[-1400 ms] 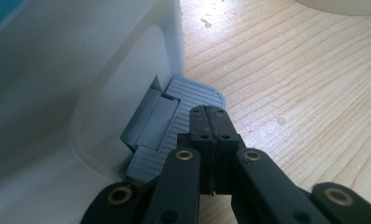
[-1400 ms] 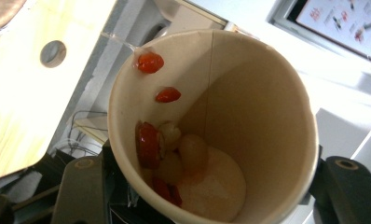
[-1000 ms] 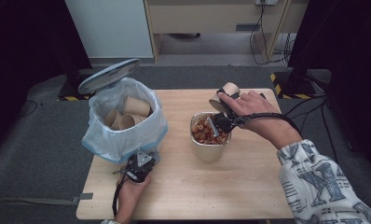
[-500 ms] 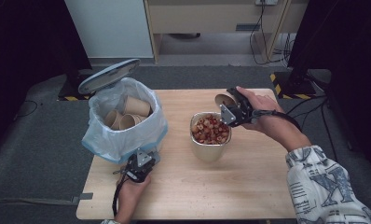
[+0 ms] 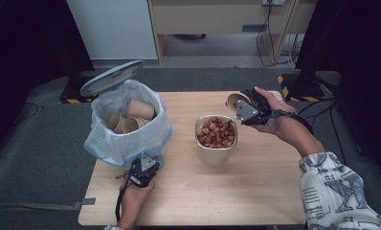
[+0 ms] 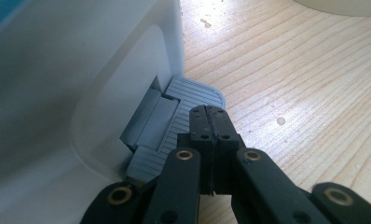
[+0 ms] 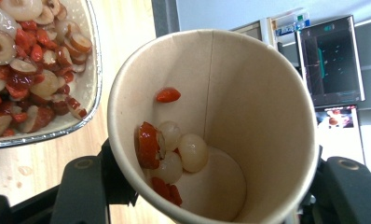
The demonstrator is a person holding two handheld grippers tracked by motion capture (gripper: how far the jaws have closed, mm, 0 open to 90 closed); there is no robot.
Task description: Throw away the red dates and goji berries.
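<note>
Paper cup: clamped in the right tool, tilted, above the surface just right of the metal bowl
Cup contents: a few red and pale fruit pieces stuck near its bottom
Metal bowl: full of the same fruit mix, mid-surface
Left tool: jaws together, pressing the grey pedal of the bin
Bin: lid raised, white liner, used cups inside
</note>
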